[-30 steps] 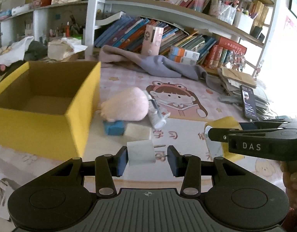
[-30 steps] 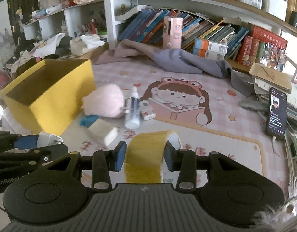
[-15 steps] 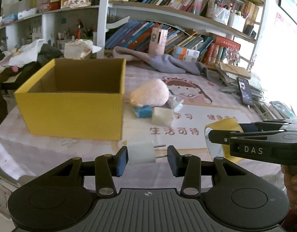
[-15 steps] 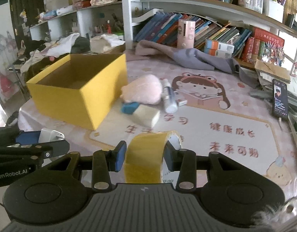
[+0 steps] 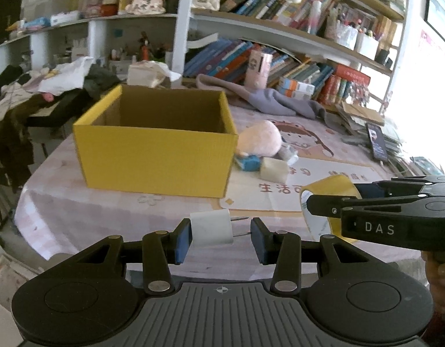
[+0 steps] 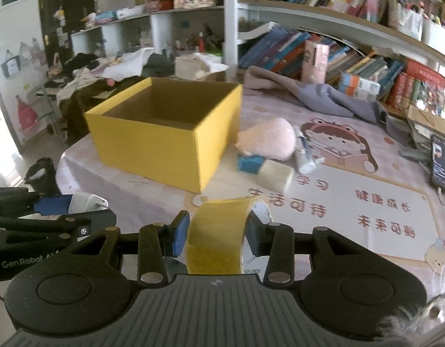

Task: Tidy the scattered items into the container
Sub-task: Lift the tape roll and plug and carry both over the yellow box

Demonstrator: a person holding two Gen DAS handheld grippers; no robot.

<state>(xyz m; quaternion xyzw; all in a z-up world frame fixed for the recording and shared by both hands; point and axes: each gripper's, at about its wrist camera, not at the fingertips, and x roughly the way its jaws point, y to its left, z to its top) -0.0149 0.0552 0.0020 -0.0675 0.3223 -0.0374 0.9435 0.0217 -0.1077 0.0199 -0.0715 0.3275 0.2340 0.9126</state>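
Left wrist view: the left gripper point(image 5: 221, 237) is clamped on a white charger point(image 5: 211, 228); at 3 o'clock the right gripper point(image 6: 218, 235) pinches a yellow tape roll point(image 6: 215, 238). Carry both over the yellow box point(image 5: 153, 156) at 12 o'clock, clearing its near wall before letting go.

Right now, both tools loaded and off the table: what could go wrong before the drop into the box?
1. The white charger plug is held by its prong tips against one pad of the left tool; it could pivot out.
2. The yellow tape roll may roll away if released short of the yellow box.
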